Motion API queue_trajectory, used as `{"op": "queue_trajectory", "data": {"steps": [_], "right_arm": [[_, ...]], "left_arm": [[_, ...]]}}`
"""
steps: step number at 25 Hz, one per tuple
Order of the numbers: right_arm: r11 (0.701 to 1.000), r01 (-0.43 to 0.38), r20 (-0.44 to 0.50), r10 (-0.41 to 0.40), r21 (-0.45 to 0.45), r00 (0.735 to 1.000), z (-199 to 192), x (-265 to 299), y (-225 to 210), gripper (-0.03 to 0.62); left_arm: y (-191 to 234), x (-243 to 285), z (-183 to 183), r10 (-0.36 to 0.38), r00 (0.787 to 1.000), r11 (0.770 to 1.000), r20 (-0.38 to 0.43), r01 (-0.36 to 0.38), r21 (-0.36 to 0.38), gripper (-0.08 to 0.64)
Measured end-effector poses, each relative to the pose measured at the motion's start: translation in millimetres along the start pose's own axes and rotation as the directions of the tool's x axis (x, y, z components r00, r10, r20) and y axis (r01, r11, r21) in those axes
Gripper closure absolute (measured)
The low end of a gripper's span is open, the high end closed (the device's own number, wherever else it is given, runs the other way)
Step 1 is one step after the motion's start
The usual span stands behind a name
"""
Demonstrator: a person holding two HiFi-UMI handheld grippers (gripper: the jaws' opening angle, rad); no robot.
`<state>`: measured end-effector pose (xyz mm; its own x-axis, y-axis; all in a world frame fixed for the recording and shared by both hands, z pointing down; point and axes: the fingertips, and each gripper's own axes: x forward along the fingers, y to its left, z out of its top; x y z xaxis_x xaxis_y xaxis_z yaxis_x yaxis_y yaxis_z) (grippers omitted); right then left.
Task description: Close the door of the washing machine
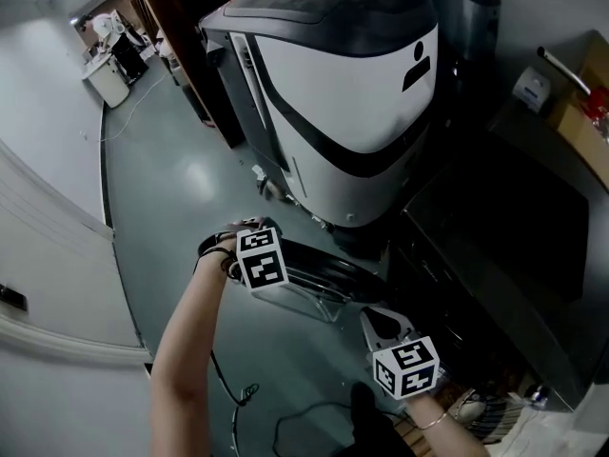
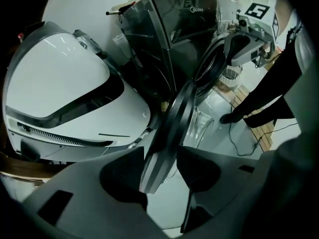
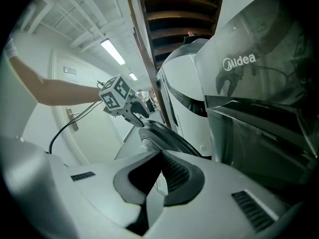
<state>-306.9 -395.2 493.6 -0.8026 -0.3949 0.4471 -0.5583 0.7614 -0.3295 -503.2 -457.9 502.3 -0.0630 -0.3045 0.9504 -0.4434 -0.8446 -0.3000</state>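
The dark washing machine (image 1: 504, 227) stands at the right of the head view, and its round door (image 1: 319, 272) hangs wide open over the floor. My left gripper (image 1: 276, 288) points steeply down onto the door's outer rim. In the left gripper view that rim (image 2: 172, 128) runs between the spread jaws of the left gripper (image 2: 162, 171), close against one pad with a small gap at the other. My right gripper (image 1: 381, 320) hovers lower down near the machine's front. Its jaws (image 3: 158, 176) are shut on nothing, aimed toward the door (image 3: 167, 136).
A large white and dark-grey appliance (image 1: 333, 93) stands just behind the open door. A black cable (image 1: 247, 393) lies on the grey floor near my feet. A cardboard box (image 1: 580, 112) sits on top of the washing machine. Wooden slats (image 2: 249, 103) lie beside it.
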Motion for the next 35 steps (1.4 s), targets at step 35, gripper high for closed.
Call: {"op": "queue_trajectory", "data": {"steps": [35], "right_arm": [[0.999, -0.014, 0.001, 0.014, -0.038, 1.0, -65.3, -104.6, 79.1, 0.584]], "left_arm": [[-162.4, -48.2, -10.1, 0.018, 0.996, 0.957, 0.082, 0.006, -0.289, 0.349]]}}
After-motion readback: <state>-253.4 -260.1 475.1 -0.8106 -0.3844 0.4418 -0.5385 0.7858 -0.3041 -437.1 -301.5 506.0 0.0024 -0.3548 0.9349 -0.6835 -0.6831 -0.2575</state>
